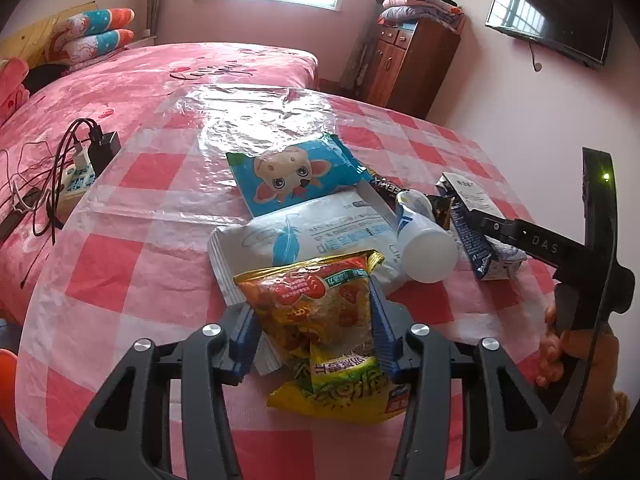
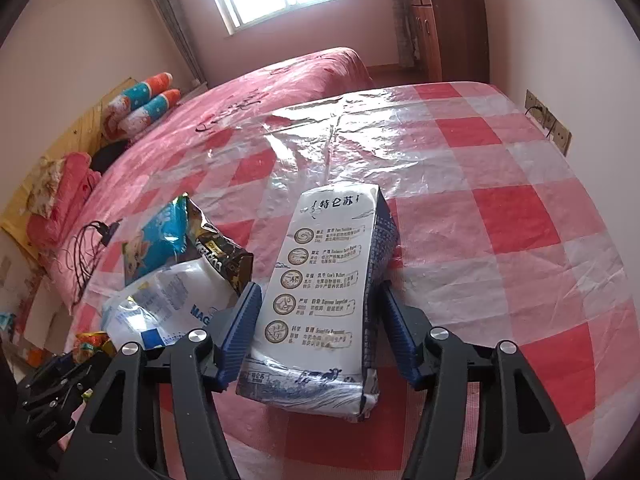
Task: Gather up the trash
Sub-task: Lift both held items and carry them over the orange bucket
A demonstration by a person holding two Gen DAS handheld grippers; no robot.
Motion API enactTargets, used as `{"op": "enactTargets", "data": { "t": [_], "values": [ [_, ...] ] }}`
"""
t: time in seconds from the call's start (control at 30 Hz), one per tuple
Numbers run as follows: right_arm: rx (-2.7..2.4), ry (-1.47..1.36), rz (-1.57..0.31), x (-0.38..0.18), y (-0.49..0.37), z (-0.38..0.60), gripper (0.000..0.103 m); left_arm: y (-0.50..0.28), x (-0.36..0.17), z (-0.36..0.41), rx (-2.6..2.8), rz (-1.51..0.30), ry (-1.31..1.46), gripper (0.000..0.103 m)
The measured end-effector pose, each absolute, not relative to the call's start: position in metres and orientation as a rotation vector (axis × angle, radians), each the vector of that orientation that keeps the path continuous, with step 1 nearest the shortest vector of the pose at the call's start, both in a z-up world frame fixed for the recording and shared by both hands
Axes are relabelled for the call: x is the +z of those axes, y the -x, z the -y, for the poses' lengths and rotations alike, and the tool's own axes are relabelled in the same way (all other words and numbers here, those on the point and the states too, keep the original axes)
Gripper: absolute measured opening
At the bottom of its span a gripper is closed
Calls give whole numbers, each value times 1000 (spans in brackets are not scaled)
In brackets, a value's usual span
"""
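Note:
Trash lies on a round table with a red-and-white checked cover (image 1: 132,248). My left gripper (image 1: 312,332) has its blue pads against both sides of a crumpled yellow snack bag (image 1: 320,312). My right gripper (image 2: 320,328) straddles a crushed white-and-blue milk carton (image 2: 328,280), also in the left wrist view (image 1: 476,220); the pads sit at its sides with a small gap on the right. Nearby lie a blue cartoon-dog packet (image 1: 292,176), a white feather-print bag (image 1: 316,228), a white plastic cup (image 1: 424,244) and a dark wrapper (image 2: 224,256).
A bed with a pink cover (image 1: 120,80) stands beyond the table. A power strip with chargers and cables (image 1: 80,164) lies at the table's left edge. A wooden cabinet (image 1: 408,64) and a wall TV (image 1: 552,16) are at the far right.

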State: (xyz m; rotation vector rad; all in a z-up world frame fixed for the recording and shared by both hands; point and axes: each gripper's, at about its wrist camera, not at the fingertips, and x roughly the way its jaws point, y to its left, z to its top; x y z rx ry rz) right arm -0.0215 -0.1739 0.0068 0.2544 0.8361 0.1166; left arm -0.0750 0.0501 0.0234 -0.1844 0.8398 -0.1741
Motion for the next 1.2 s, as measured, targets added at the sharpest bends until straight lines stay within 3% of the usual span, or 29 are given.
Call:
{"op": "enactTargets", "data": {
  "t": [0.33,1.2],
  "values": [
    [174,-305,-796,11,31,180,55,85,28,-68,-212,-822,286,43],
    [316,-463,-730,39,70,164,55,131,50,-130,-207,-716,394,43]
  ]
}}
